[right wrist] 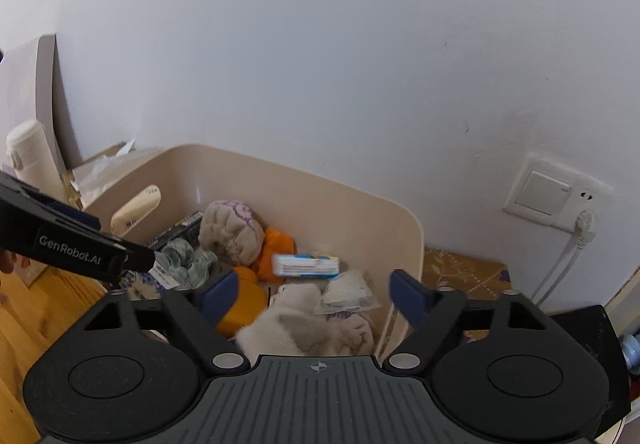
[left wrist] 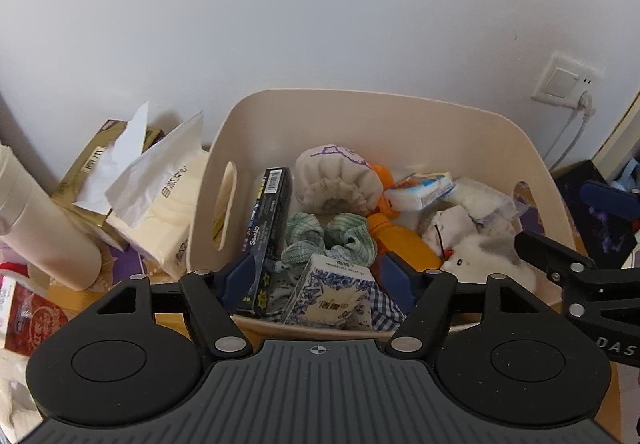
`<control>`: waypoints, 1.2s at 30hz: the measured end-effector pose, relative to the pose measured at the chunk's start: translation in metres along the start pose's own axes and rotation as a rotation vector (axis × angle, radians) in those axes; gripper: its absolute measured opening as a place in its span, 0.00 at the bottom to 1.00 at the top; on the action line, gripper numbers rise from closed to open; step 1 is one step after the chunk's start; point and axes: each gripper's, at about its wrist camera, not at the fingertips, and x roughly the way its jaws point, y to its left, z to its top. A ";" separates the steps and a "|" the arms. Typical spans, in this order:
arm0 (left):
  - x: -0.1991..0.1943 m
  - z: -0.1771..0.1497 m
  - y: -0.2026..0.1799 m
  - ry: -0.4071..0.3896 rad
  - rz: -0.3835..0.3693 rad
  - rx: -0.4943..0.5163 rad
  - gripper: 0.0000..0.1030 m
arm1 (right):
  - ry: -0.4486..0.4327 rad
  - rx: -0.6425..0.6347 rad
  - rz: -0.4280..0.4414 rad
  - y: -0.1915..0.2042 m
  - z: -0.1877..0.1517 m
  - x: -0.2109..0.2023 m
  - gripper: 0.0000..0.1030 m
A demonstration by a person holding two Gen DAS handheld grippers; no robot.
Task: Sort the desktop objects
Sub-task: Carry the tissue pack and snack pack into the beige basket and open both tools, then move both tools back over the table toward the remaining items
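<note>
Smooth beige plastic is seen in the rounded bin (left wrist: 400, 115), filled with a furry white toy (left wrist: 480, 256), a black carton (left wrist: 266, 236), a crumpled green cloth (left wrist: 332, 240), perhaps a tissue pack (left wrist: 332, 296). Left gripper (left wrist: 318, 276) and right gripper (right wrist: 312, 290) are spread wide, holding nothing.

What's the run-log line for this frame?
left gripper: open, empty | right gripper: open, empty | both over beige plastic bin | bin: full

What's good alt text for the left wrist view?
The open left gripper hangs over a beige bin filled with a blue-patterned tissue pack, green scrunchies, a black box, an orange bottle and a plush toy. Tissue packs and a cream flask stand beside the bin.
</note>
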 end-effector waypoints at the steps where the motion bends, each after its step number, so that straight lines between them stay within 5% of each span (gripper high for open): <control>1: -0.003 -0.001 0.000 -0.002 0.000 0.001 0.74 | -0.005 0.000 -0.002 0.000 0.000 -0.003 0.89; 8: -0.024 -0.013 -0.003 -0.015 0.004 0.013 0.75 | -0.049 -0.011 -0.023 -0.001 -0.003 -0.030 0.99; 21: -0.060 -0.050 -0.008 -0.026 -0.002 0.022 0.75 | -0.070 0.020 -0.009 0.001 -0.032 -0.068 1.00; 36: -0.049 -0.100 -0.025 0.076 -0.006 0.068 0.75 | 0.037 0.006 0.026 0.008 -0.090 -0.076 1.00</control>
